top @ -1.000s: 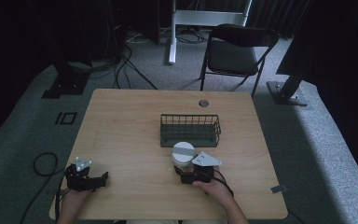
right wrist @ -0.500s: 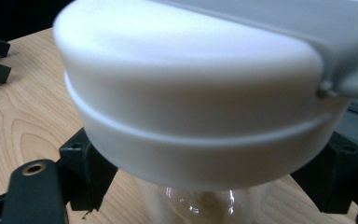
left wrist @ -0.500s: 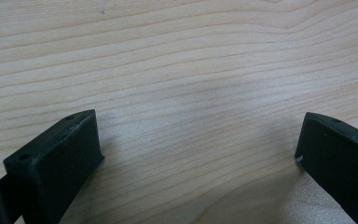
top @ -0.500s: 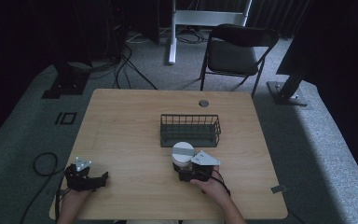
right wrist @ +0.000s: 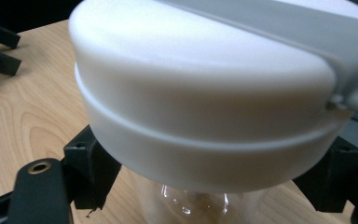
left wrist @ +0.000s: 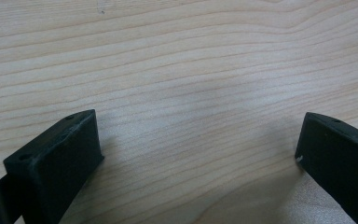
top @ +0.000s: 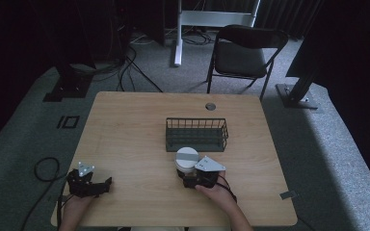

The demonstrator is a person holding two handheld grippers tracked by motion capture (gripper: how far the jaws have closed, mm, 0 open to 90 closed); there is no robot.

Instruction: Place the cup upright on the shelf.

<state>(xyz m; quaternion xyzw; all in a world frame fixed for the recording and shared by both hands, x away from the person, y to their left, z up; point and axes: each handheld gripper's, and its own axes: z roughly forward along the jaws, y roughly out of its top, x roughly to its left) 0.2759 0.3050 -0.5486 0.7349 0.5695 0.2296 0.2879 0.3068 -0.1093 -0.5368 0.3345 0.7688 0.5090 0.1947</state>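
Note:
A clear glass jar (top: 187, 159) with a white lid (right wrist: 205, 93) that bears a grey strip stands on the wooden table (top: 135, 125), just in front of a dark wire basket (top: 196, 134). My right gripper (top: 189, 172) is open, its jaws flanking the jar's glass body (right wrist: 200, 205) below the lid, with small gaps on both sides. My left gripper (top: 105, 184) rests near the table's front left corner. It is open, and bare wood lies between its jaws (left wrist: 198, 144).
A round cable port (top: 210, 106) sits in the table's far edge. A black folding chair (top: 243, 53) stands behind the table, with stands and cables on the carpet around it. The person's hands come in over the front edge.

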